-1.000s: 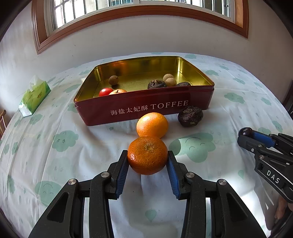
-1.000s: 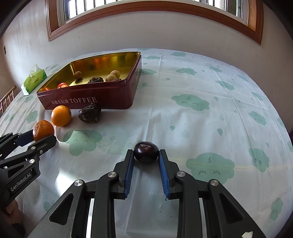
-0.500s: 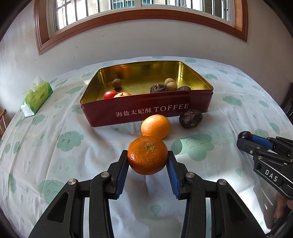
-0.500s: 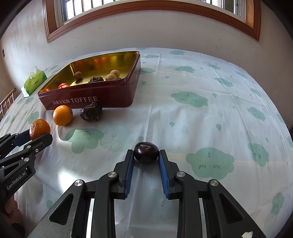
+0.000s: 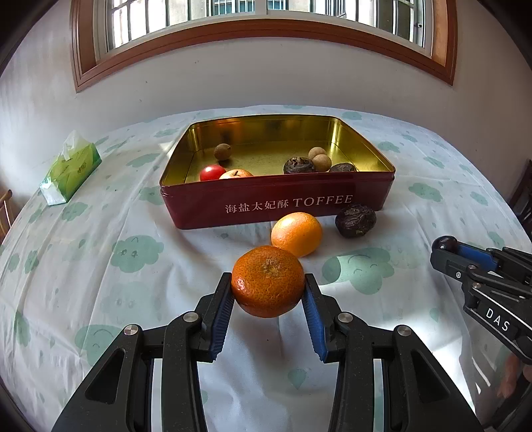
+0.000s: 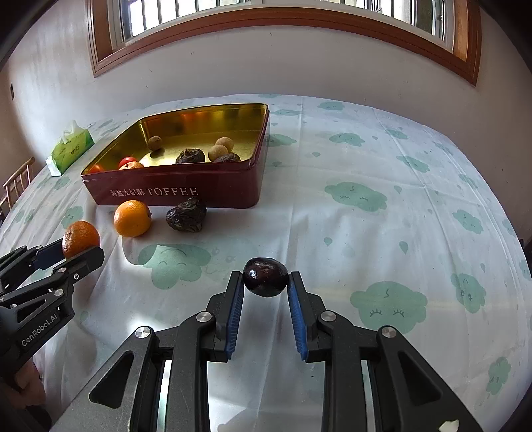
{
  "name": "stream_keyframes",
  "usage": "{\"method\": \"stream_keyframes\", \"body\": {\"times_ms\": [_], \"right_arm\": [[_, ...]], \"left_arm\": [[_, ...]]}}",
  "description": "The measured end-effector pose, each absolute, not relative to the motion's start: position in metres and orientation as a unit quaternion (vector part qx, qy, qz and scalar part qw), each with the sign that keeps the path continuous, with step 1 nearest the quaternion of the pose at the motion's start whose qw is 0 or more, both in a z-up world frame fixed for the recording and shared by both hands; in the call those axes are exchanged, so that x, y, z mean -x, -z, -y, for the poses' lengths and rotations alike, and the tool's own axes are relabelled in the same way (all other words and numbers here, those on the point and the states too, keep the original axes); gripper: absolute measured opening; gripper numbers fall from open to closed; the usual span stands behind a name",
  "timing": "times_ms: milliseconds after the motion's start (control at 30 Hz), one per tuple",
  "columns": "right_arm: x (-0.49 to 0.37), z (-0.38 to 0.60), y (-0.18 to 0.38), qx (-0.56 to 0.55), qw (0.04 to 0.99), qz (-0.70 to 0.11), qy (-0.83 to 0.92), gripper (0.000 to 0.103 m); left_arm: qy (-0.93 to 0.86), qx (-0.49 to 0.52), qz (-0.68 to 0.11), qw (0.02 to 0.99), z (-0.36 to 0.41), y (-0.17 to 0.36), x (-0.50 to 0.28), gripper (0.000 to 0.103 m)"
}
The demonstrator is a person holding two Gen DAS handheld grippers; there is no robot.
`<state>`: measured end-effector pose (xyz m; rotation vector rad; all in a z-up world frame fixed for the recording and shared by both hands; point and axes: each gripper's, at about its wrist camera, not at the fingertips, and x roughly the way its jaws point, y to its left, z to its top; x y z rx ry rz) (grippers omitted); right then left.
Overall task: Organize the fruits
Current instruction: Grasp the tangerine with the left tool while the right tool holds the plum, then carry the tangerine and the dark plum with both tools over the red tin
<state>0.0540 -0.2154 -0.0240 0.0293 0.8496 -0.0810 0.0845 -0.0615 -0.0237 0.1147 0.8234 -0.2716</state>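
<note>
Between the blue pads of the left hand-held gripper [image 5: 268, 292] sits a dark-orange mandarin [image 5: 268, 281], clamped on both sides & lifted clear of the desk [image 5: 139, 285]; in the right wrist view the same fruit [image 6: 80, 239] shows at 9 o'clock, pinched at the tips of that gripper [image 6: 79, 251]. Right hand-held gripper [image 6: 265, 289] is closed on a small dark glossy fruit [image 6: 265, 276], likewise off the cloth; from the left wrist view it shows at 3 o'clock as a dark ball [image 5: 446, 243] at the tip of the right tool [image 5: 449, 252].

Just past the held mandarin, toward 12 o'clock, a lighter orange [image 5: 296, 234] rests on the cloth, w/ a wrinkled dark fruit [image 5: 355, 220] beside it at its 3 o'clock. Both lie just in front of the red TOFFEE tin [image 5: 276, 206], near its front wall; can't tell if touching.

Inside the gold-lined tin: red tomato-like fruit [image 5: 212, 172] & a small apple [image 5: 236, 173] at the front left, one tan round fruit [image 5: 222, 152] further back, two tan ones [image 5: 320, 159] plus two wrinkled dark fruits [image 5: 299, 165] at the right.

Desk carries a white cloth w/ green cloud print. Green tissue pack [image 5: 70, 167] lies at 10 o'clock, well apart from the tin. Wood-framed window [image 5: 266, 30] on the wall at 12.
</note>
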Motion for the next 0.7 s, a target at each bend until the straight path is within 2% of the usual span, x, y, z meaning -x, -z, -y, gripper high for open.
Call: {"method": "stream_keyframes", "body": {"times_ms": [700], "right_arm": [[-0.08,0.196,-0.012,-0.003,0.92,-0.391,0.012,0.025]], "left_arm": [[0.117,-0.026,-0.4,0.909,0.041,0.002,-0.106,0.042]]}}
